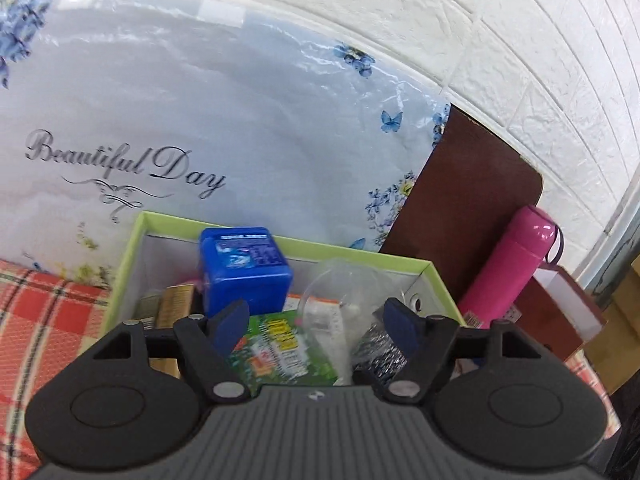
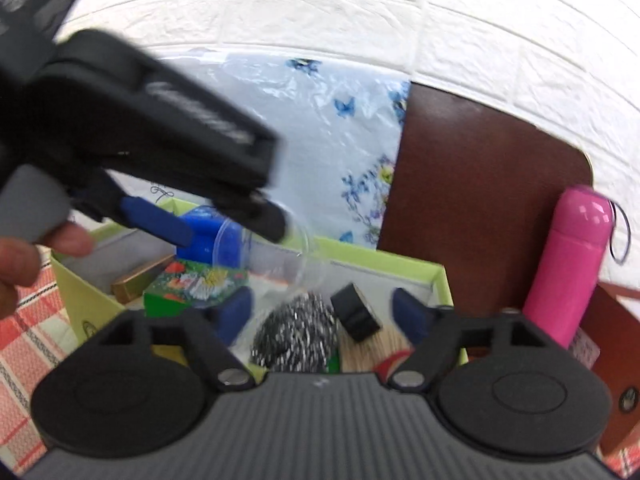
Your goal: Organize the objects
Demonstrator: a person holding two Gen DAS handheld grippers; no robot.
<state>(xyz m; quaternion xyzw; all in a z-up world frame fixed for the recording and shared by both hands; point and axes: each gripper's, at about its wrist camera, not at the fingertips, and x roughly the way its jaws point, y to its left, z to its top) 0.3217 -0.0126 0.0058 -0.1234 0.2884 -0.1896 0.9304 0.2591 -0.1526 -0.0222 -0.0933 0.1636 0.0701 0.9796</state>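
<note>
Both cameras sit just behind their own fingers, tilted down, close above the green box [image 1: 434, 276] at lower centre. The left view faces the flowered bag [image 1: 200, 120]. The right view looks from further right, with the left gripper [image 2: 224, 224] at upper left. Both share the box, the pink bottle [image 2: 568, 264] and the white brick wall [image 2: 400, 12].

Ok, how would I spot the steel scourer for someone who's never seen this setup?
Find the green-rimmed box on the checked cloth, in front of the flowered bag. Look at its near right part, just ahead of the right tongs. The scourer is a shiny ball of silver wire, beside a small black roll; nothing else there is metallic.
</note>
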